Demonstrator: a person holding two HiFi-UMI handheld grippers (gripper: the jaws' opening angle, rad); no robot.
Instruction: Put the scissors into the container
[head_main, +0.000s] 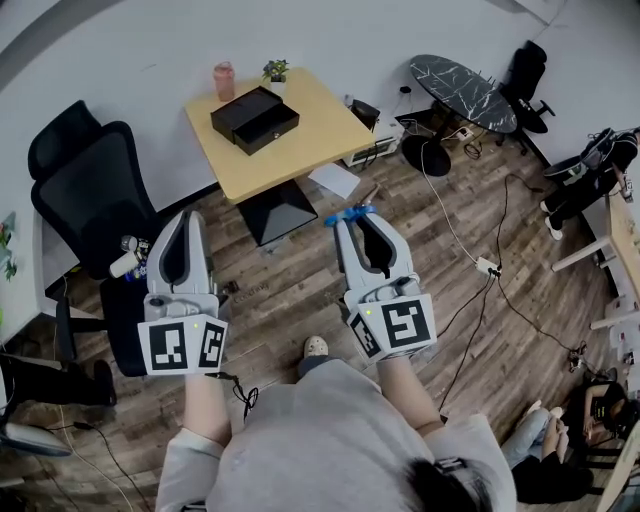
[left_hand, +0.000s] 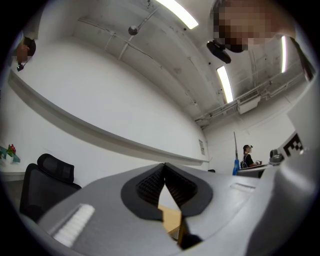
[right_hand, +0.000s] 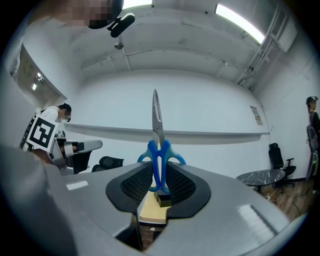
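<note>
Blue-handled scissors (right_hand: 160, 152) stand upright between my right gripper's (right_hand: 160, 167) jaws, which are shut on the handles, with the steel blades pointing up. In the head view the right gripper (head_main: 352, 220) is held over the wooden floor, with the scissors' blue handles (head_main: 349, 212) at its tip. The black open container (head_main: 254, 118) lies on a small wooden table (head_main: 300, 150) ahead, well beyond both grippers. My left gripper (head_main: 190, 216) is shut and holds nothing; in its own view the left gripper (left_hand: 164, 166) has its pads meeting at the tips.
A pink cup (head_main: 224, 80) and a small potted plant (head_main: 276, 72) stand at the table's far edge. A black office chair (head_main: 85, 180) is on the left. A round dark table (head_main: 462, 90) and floor cables (head_main: 487, 265) lie on the right.
</note>
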